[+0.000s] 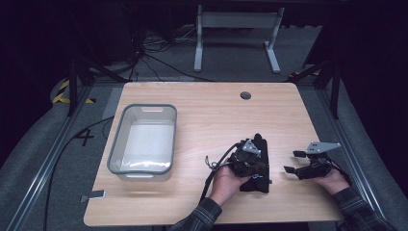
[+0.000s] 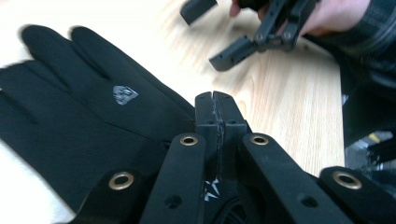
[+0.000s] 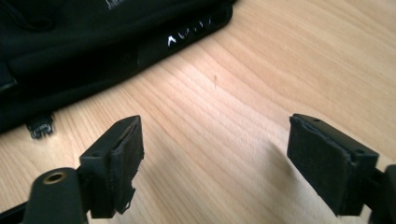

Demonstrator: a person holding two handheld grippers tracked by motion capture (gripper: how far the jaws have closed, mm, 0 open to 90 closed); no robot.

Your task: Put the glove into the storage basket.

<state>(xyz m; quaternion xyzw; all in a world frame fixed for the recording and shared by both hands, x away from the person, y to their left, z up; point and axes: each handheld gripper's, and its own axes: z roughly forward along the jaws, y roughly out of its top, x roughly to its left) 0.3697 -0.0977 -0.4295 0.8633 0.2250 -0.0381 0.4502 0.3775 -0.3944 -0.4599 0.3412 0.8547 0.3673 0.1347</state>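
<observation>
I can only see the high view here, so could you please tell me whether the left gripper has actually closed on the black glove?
Observer: In the left gripper view the left gripper has its jaws pressed together, with an edge of the black glove pinched between them.
Operator: Thank you. Is there any marking on the glove?
Observer: Yes, a small grey emblem sits on the back of it, near the fingers.
Operator: And how do the right gripper's jaws stand?
Observer: In the right gripper view the right gripper is wide open, with bare wooden table between its pads and the glove's cuff lying beyond them, untouched.
</observation>
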